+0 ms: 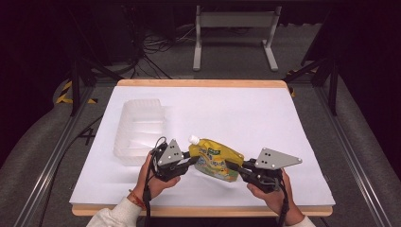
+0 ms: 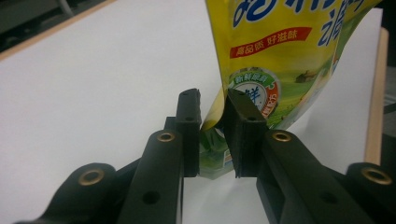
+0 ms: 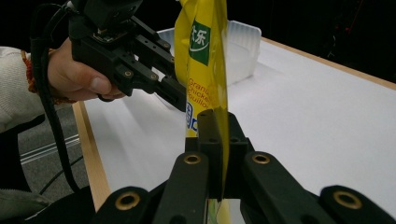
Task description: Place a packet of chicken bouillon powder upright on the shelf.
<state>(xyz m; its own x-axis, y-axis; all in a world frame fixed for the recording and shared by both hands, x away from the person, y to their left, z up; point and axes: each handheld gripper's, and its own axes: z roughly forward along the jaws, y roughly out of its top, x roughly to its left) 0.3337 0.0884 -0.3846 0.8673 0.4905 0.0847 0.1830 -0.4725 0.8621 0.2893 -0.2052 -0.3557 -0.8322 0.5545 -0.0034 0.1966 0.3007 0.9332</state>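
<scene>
At the time of inspection my left gripper [image 2: 212,135] had its jaws brought in on the lower edge of the yellow spouted pouch [image 1: 217,160]; the pads appeared to pinch the film, though a narrow gap showed between them in the left gripper view, so I rated this grip as light. My right gripper [image 3: 218,140] was clamped fully on the opposite edge of the pouch, the film pressed flat between its jaws.

The pouch hung between the two grippers, lifted off the white surface [image 1: 246,109] near its front edge, with its white spout [image 1: 193,139] pointing up and toward the left side. It stood edge-on in the right gripper view, roughly upright.

Risks noted. I judged that the left hold, taken on a thin corner of slack film, could slip if the grippers drew apart or rose unevenly; the pouch would then swing from the right gripper alone. Pulling too hard on both edges could crease or strain the seam.

Pose. My left hand [image 1: 158,182] came in from the bottom left, gripper angled inward and to the right. My right hand [image 1: 272,191] came in from the bottom right, gripper angled inward to the left. The clear plastic tray [image 1: 139,130] lay well apart, beyond the left gripper.
</scene>
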